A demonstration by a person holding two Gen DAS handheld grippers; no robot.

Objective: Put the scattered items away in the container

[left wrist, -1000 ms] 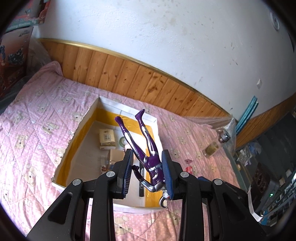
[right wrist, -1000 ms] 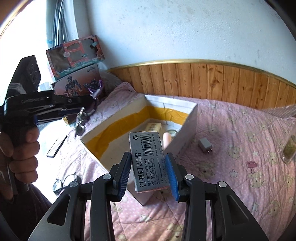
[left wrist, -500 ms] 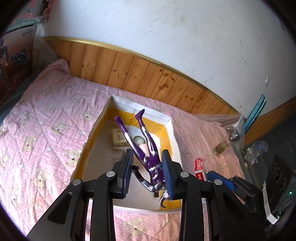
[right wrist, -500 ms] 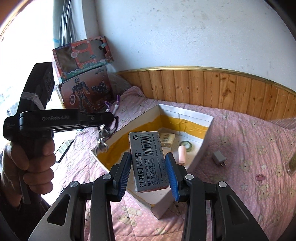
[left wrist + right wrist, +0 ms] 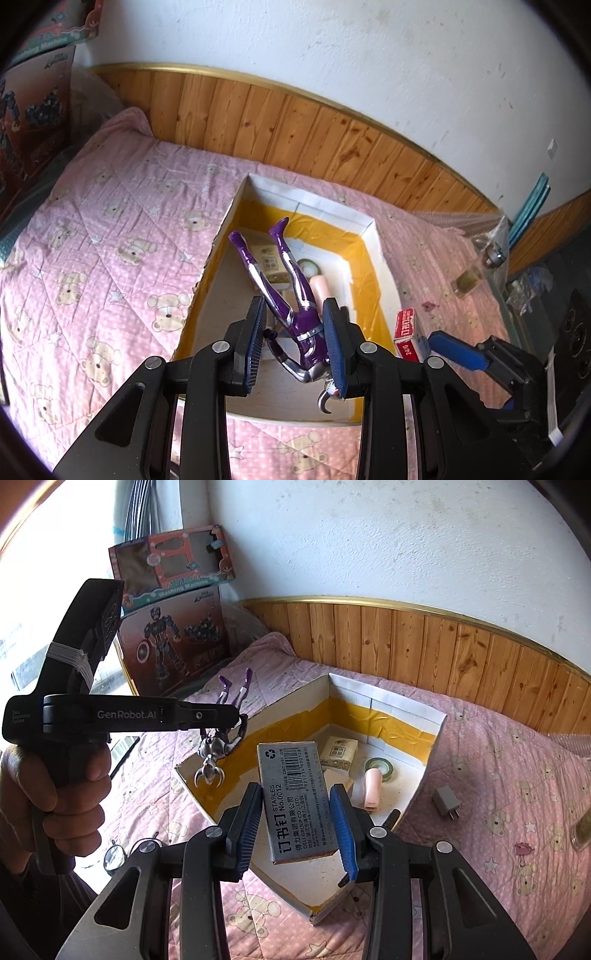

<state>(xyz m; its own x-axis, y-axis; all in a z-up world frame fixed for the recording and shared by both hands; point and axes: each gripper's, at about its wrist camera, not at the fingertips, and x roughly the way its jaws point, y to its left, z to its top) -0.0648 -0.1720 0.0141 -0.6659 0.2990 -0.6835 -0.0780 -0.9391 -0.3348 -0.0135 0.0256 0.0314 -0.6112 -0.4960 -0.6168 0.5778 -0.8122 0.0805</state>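
The bedspread (image 5: 110,236) is pink with white dots, stars and teddy bears. The box (image 5: 388,705) has white walls banded with yellow tape. The toy figure (image 5: 295,295) is purple and silver. The staple box (image 5: 295,794) is grey with black print. Both grippers wear blue pads (image 5: 341,834).

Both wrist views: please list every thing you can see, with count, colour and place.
Cardboard box: one, white, yellow-taped, on quilt.
Quilt: one, pink, covers bed.
Action figure: one, purple and silver, in left tool, above box.
Staples box: one, grey, in right tool, above box.
Tissue pack: one, beige, inside box.
Tape roll: one, greenish, inside box.
Pink stapler: one, inside box.
Charger plug: one, grey, on quilt beside box.
Toy cartons: two, against wall.
Left tool: black, blue pads.
Right tool: black, blue pads.
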